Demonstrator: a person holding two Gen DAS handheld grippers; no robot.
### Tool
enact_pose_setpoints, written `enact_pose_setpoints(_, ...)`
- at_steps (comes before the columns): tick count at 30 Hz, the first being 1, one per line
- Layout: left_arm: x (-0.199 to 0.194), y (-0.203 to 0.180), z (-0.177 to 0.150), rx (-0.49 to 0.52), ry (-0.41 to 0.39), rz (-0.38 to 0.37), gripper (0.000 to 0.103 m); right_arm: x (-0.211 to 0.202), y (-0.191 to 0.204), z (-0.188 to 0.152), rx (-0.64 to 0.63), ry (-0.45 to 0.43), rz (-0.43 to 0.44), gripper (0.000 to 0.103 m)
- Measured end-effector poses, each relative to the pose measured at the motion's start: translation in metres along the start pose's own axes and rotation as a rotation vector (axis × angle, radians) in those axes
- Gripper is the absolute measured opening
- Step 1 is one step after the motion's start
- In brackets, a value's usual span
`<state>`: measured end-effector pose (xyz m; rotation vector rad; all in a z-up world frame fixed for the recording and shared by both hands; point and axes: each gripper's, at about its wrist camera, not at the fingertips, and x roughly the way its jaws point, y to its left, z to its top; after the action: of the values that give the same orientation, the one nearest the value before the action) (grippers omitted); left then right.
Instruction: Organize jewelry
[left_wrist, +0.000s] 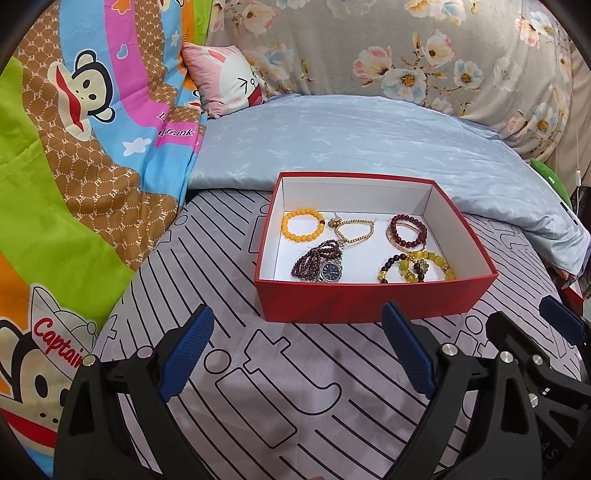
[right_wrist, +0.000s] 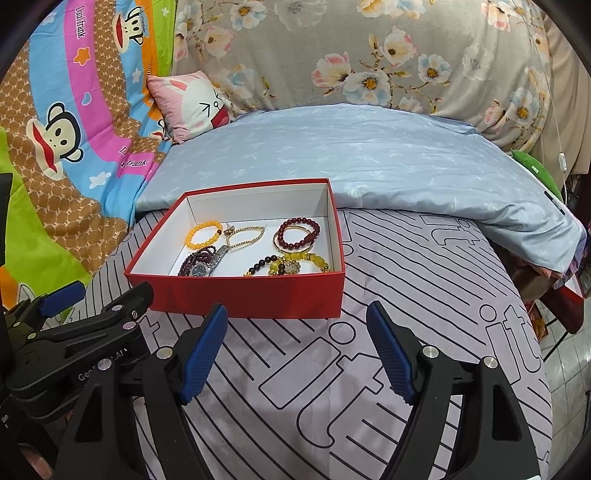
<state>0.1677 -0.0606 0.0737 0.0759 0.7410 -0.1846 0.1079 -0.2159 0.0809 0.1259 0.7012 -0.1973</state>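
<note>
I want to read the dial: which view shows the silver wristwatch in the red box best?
The left wrist view: the silver wristwatch faces the camera, dial unobstructed. In the right wrist view the watch is smaller, partly hidden by the red box wall.

One red box (left_wrist: 369, 299), open, white inside. In it:
- one orange bead bracelet (left_wrist: 302, 227), far left;
- one gold chain bracelet (left_wrist: 356, 230), far middle;
- one dark red bead bracelet (left_wrist: 406, 230), far right, lying on one thin gold bangle (left_wrist: 392, 240);
- one bundle of small maroon beads (left_wrist: 312, 260), near left;
- one wristwatch (left_wrist: 331, 273), near middle;
- yellow and dark bead bracelets (left_wrist: 417, 267), near right, tangled, number unclear.

Two grippers: left gripper (left_wrist: 295, 356), right gripper (right_wrist: 297, 354).

One small pink cushion (left_wrist: 225, 79), far left.
</note>
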Motion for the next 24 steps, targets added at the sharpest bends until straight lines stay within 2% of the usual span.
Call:
enact_pose_setpoints(10,0.0013,0.0025,0.0004,-0.009,0.01,-0.01,0.088,-0.0029,0.0009,-0.0034,0.0,-0.002,0.006,0.074)
enact_pose_setpoints(24,0.0011,-0.0027,0.0007,0.029,-0.013,0.036,0.088,-0.0032,0.0004,-0.0041,0.001,0.0,0.005,0.074)
